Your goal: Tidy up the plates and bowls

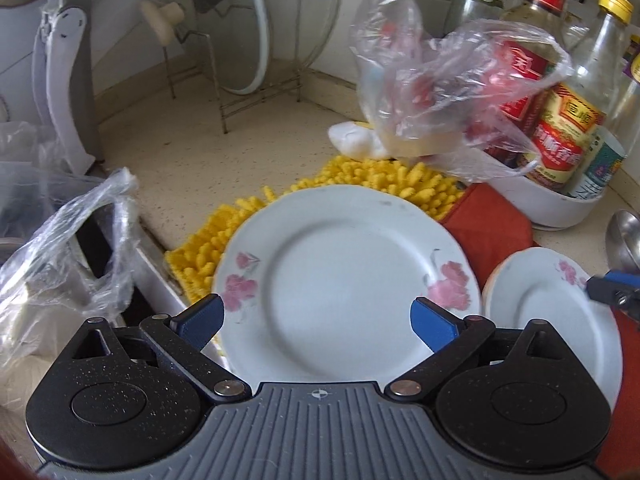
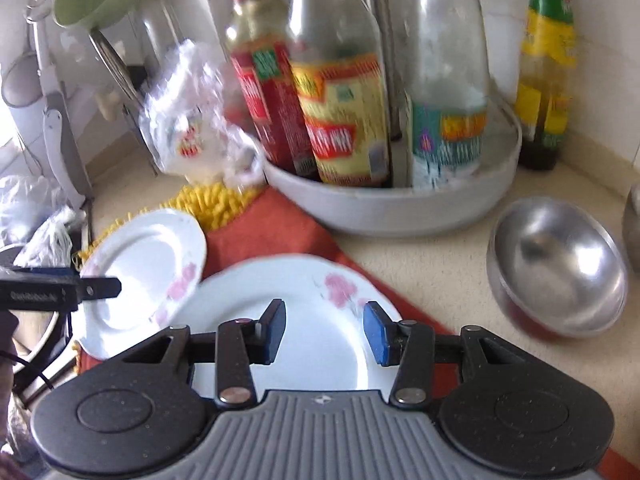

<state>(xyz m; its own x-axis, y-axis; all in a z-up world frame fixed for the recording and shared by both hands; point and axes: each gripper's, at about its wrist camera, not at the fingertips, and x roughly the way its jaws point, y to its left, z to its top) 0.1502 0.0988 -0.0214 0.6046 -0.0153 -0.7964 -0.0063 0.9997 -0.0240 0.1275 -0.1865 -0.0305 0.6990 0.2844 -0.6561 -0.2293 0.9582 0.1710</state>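
Apparently flat, both plates (image 1: 344,280) (image 2: 316,320) lie face-up under each wide-spread tool (image 1: 318,322) (image 2: 325,334).

Little lettering reads clearly
Chinese characters on the yellow-red bottle label (image 1: 568,136) stay illegible; faint white print on the left gripper (image 2: 96,289) is too blurred

a home kitchen: a speckled counter (image 1: 240,148) meets white wall tiles (image 1: 320,8), with sauce bottles (image 2: 344,120) in a tray, a wire lid rack (image 1: 256,92) at the back corner.
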